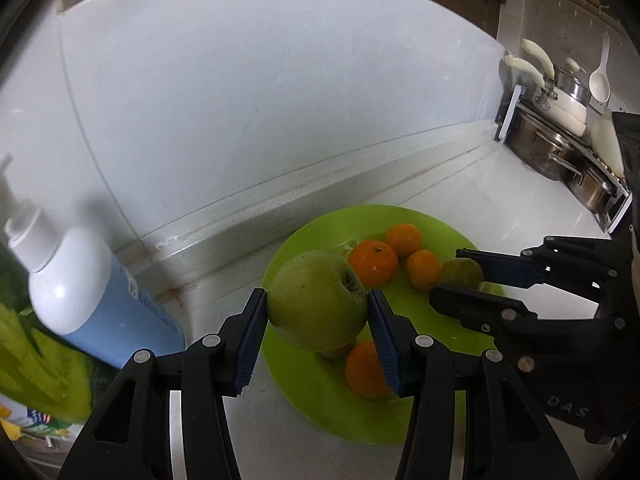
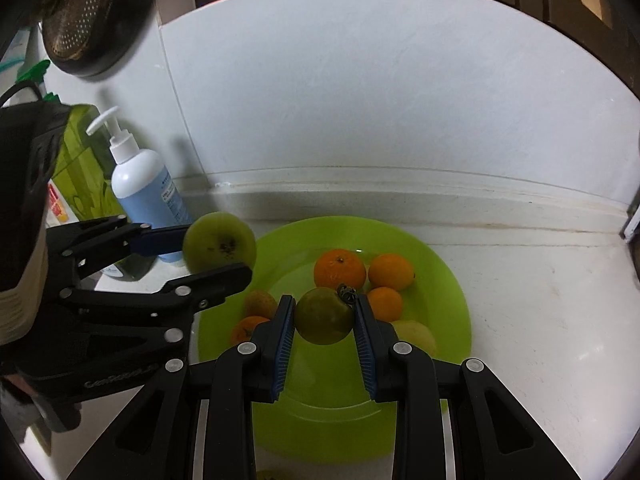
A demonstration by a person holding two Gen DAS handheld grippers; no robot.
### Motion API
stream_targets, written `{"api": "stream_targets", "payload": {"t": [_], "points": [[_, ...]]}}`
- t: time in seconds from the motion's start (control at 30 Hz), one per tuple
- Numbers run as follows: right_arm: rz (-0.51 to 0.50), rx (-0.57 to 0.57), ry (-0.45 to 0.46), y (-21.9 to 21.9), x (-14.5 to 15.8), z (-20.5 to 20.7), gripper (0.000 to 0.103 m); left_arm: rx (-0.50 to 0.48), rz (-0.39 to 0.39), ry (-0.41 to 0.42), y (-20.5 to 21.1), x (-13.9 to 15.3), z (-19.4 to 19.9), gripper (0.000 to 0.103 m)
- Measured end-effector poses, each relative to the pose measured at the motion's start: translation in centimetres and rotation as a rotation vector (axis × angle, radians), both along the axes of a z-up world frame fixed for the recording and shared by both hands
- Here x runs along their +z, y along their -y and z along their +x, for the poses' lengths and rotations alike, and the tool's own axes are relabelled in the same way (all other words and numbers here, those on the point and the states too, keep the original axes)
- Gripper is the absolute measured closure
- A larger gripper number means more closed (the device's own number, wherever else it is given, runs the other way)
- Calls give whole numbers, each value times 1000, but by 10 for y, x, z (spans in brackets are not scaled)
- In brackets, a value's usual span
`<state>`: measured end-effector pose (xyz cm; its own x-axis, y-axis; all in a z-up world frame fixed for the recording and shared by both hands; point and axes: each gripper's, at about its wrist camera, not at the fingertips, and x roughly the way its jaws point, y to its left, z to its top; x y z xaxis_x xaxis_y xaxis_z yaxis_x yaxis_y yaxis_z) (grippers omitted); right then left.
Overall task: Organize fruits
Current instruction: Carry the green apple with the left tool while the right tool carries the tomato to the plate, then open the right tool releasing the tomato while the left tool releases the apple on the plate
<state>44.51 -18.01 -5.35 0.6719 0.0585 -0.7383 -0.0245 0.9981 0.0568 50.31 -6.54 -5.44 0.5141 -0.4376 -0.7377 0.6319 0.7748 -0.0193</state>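
The left gripper [image 1: 317, 312] pinches a large round green apple [image 1: 316, 300] between its blue-padded fingers [image 1: 250, 338], holding it raised above the near-left part of a round lime-green plastic plate [image 1: 320, 404]. The apple's stem hollow faces right in the left wrist view.

The right gripper [image 2: 324, 316] is clamped on a smaller dull-green round fruit with a dark dried calyx [image 2: 325, 315], one blue pad pressed on each side — held over the middle of the same plate. From the right wrist view the left gripper enters from the left with the apple at the plate's left rim.

On the plate surface lie several small orange citrus fruits [image 2: 339, 269]: three grouped toward the far side, one near the left under the raised apple, plus a pale yellow-green fruit [image 2: 414, 334] at the near right.

The plate rests on a white stone countertop [image 2: 540, 320]. Farther left stands a white-and-blue pump bottle [image 2: 140, 184] beside a green printed package [image 2: 82, 160]. At the far right — stacked steel pots [image 1: 560, 148] against the white wall [image 1: 280, 80].
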Motion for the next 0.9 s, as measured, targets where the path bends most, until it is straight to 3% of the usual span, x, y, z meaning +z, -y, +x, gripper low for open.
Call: {"api": "stream_targets", "payload": {"t": [0.77,0.9], "points": [[22,-23,-40,4,-16,20,73,-29,54,-66,22,-21,16,53],[38,-35,-43,8,-16,20,71,-20,44,-39,20,-14,13,53]]}}
